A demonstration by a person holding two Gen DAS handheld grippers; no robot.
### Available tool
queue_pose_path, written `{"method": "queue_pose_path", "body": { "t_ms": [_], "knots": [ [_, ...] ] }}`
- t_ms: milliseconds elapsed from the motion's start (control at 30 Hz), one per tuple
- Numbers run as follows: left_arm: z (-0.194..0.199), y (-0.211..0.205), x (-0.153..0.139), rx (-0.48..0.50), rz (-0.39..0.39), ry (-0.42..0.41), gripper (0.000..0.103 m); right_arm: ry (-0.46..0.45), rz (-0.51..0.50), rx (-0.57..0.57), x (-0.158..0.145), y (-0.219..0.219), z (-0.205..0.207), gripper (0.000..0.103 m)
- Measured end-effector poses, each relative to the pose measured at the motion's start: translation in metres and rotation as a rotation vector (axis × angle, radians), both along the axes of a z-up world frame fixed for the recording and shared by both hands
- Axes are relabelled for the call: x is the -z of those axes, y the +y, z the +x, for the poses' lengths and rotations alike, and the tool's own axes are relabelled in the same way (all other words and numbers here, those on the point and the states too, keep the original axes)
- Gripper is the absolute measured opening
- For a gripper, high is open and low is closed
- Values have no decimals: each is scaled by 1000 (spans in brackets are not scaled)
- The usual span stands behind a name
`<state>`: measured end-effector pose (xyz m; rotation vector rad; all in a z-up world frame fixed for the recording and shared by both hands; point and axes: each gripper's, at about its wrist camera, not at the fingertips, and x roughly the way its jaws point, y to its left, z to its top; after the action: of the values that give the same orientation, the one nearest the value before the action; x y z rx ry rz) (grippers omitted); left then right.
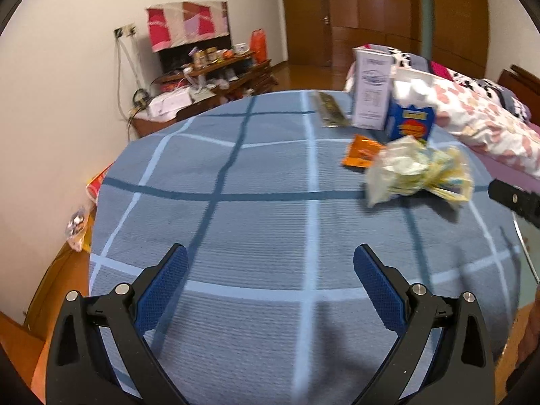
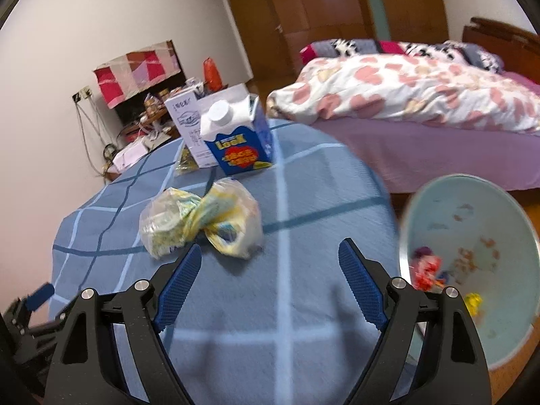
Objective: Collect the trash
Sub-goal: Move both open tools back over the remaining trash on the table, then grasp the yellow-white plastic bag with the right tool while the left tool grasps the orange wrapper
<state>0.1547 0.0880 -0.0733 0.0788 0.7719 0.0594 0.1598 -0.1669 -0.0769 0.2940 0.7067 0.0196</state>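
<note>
A crumpled clear and yellow plastic bag (image 2: 202,217) lies on the blue checked tablecloth (image 2: 303,290), just beyond my open, empty right gripper (image 2: 270,263); it also shows in the left wrist view (image 1: 415,172) at the right. A blue milk carton (image 2: 239,135), a white carton (image 2: 185,118), an orange wrapper (image 1: 362,152) and a dark wrapper (image 1: 330,109) sit farther back. My left gripper (image 1: 270,263) is open and empty over bare cloth.
A pale blue bin (image 2: 472,256) with a few wrappers inside stands off the table's right edge. A bed (image 2: 422,101) with a floral quilt lies behind. A cluttered wooden cabinet (image 1: 209,77) stands by the left wall.
</note>
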Motion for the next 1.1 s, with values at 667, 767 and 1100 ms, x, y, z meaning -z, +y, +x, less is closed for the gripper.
{"method": "queue_pose_path", "body": {
  "t_ms": [667, 767, 1100],
  "knots": [
    [25, 5, 14, 15, -14, 41, 96, -14, 98, -124, -10, 3, 31, 30],
    [31, -4, 12, 47, -21, 35, 94, -59, 109, -37, -24, -21, 18, 30],
    [68, -54, 13, 69, -55, 45, 89, -111, -120, 235, -26, -69, 0, 30]
  ]
}}
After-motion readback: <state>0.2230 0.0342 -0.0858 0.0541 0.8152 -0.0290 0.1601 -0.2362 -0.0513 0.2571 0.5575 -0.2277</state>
